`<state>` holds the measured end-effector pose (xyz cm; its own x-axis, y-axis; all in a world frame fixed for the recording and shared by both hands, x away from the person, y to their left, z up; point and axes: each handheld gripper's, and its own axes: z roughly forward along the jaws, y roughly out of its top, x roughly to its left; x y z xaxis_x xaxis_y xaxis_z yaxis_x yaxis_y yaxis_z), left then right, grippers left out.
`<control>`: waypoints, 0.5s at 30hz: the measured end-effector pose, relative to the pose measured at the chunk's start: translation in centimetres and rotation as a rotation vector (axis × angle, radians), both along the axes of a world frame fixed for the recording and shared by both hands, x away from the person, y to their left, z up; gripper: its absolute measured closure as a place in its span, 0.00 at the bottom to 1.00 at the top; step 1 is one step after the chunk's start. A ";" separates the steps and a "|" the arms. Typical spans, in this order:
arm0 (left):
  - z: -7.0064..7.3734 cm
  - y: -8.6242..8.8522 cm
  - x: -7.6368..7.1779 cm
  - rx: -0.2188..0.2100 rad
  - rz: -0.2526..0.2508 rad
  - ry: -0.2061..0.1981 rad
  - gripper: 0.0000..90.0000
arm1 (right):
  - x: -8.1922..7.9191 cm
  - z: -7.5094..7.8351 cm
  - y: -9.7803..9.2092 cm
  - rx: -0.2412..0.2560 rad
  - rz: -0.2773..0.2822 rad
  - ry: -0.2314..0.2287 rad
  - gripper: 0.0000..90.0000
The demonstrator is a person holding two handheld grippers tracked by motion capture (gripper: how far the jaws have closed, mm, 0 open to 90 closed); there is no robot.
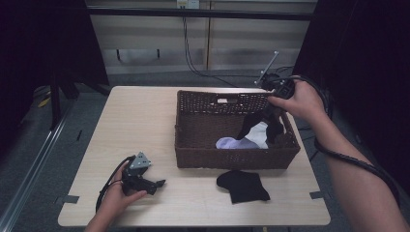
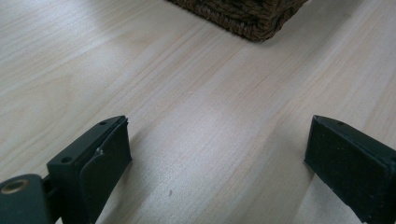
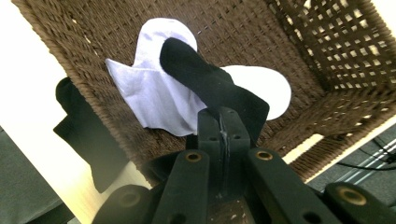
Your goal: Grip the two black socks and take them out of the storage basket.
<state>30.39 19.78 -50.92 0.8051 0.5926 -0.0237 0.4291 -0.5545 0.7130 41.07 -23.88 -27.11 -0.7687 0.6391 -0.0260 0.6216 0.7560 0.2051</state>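
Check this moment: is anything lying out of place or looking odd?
One thing: a crumpled black sock lies on the pale wooden table just outside the brown wicker basket, while the white socks sit inside. The right hand-held gripper is shut on another black sock above the basket. Nothing looks damaged.

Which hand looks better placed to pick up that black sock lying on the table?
Probably left. The left gripper rests open on the table near the black sock, while the right gripper is shut on another black sock over the basket.
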 end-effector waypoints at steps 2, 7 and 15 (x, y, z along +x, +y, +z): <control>0.0 0.0 0.0 0.001 0.001 0.001 0.07 | -0.2 0.8 0.1 0.008 0.006 -0.008 0.99; 0.0 0.0 0.0 0.009 -0.007 0.004 0.07 | -0.9 3.2 0.4 0.005 0.019 -0.019 0.99; 0.0 0.1 0.0 0.011 -0.008 0.001 0.07 | -3.0 6.5 0.8 0.018 0.064 -0.039 0.99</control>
<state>30.41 19.84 -50.87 0.8098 0.5864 -0.0177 0.4252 -0.5658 0.7064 38.03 -23.05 -20.60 -0.8065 0.5895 -0.0456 0.5635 0.7897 0.2424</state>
